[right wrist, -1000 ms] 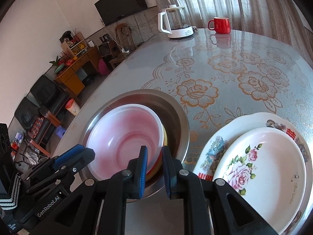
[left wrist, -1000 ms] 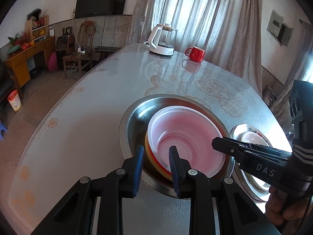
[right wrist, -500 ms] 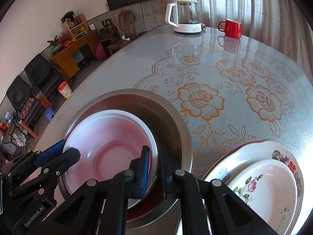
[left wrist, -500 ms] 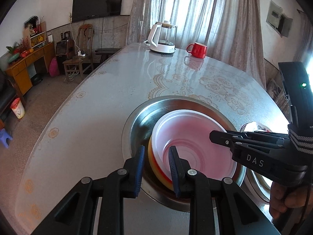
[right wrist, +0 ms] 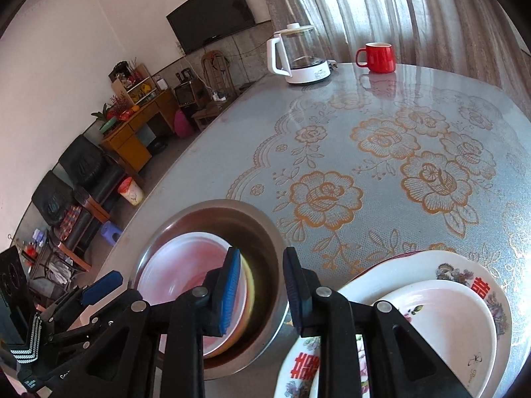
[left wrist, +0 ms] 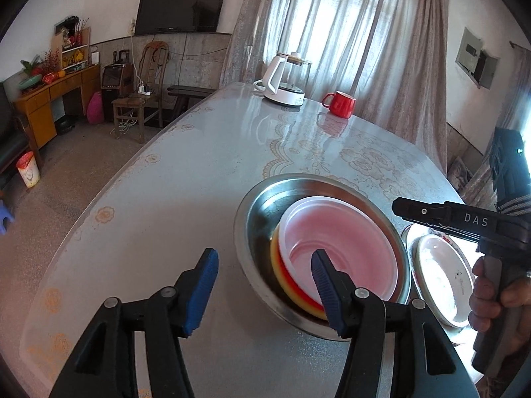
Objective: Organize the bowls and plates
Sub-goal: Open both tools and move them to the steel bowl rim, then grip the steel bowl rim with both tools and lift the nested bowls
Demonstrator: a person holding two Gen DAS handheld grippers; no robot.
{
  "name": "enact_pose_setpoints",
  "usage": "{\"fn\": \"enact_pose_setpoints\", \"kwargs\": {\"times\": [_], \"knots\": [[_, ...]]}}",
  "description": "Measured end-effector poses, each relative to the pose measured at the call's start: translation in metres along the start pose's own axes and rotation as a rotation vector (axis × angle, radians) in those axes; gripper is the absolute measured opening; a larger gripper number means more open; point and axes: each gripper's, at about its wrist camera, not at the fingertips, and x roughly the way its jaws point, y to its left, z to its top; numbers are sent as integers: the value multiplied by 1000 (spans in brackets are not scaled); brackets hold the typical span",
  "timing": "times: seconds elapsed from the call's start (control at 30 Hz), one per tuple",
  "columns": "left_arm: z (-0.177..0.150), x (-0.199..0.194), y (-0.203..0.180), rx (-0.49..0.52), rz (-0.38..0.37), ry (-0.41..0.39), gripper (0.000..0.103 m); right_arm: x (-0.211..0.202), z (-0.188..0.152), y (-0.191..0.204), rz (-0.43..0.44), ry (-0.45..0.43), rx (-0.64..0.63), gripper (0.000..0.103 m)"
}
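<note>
A steel basin (left wrist: 252, 212) sits on the table, with a pink-white bowl (left wrist: 338, 248) nested on yellow and red bowls (left wrist: 277, 262) inside it. My left gripper (left wrist: 264, 293) hangs over the basin's near rim; its jaws are opening and the pads touch nothing. My right gripper (right wrist: 262, 293) stands over the basin's right wall (right wrist: 262, 248), beside the pink-white bowl (right wrist: 179, 278). Its jaws are opening too, and the pads stand clear of the rim. A floral plate (right wrist: 448, 318) lies on larger patterned plates to its right. Each gripper shows in the other's view: right gripper (left wrist: 403, 210), left gripper (right wrist: 96, 290).
A white-based glass kettle (left wrist: 285, 81) and a red mug (left wrist: 340, 104) stand at the table's far end. The plate stack (left wrist: 438, 278) lies close to the basin's right side. The table's curved left edge drops to the floor; a hand (left wrist: 488, 295) holds the right gripper.
Both grippers' jaws have spread from nearly shut to apart. The left gripper has drawn away to the left of the bowls. The right gripper has shifted toward the plates.
</note>
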Motion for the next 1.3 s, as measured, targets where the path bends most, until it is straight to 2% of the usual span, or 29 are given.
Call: {"fn": "enact_pose_setpoints", "kwargs": {"times": [0.2,0.33,0.5,0.8,0.97,1.03,1.17,1.27,1.3], "knots": [[-4,3,20,-54,38,22,55,16,1,-19,-2,42,70,26],[-4,5,14,-40,-1,43,43,28,-3,-19,26,78,68,16],[-4,18,5,-14,-9,74,37,43,-10,-10,14,131,29,10],[3,27,14,-79,-52,83,38,45,-11,-3,-18,140,-33,12],[2,25,24,-129,-86,84,39,43,-15,2,-58,110,-68,13],[1,23,25,-119,-78,74,40,43,-15,1,-52,110,-64,13],[2,22,10,-23,-37,75,38,45,-14,1,-60,115,-75,13],[3,27,5,9,-5,71,37,44,-14,2,-66,118,-84,14],[3,28,5,6,-14,71,33,44,-14,2,-61,120,-82,14]]}}
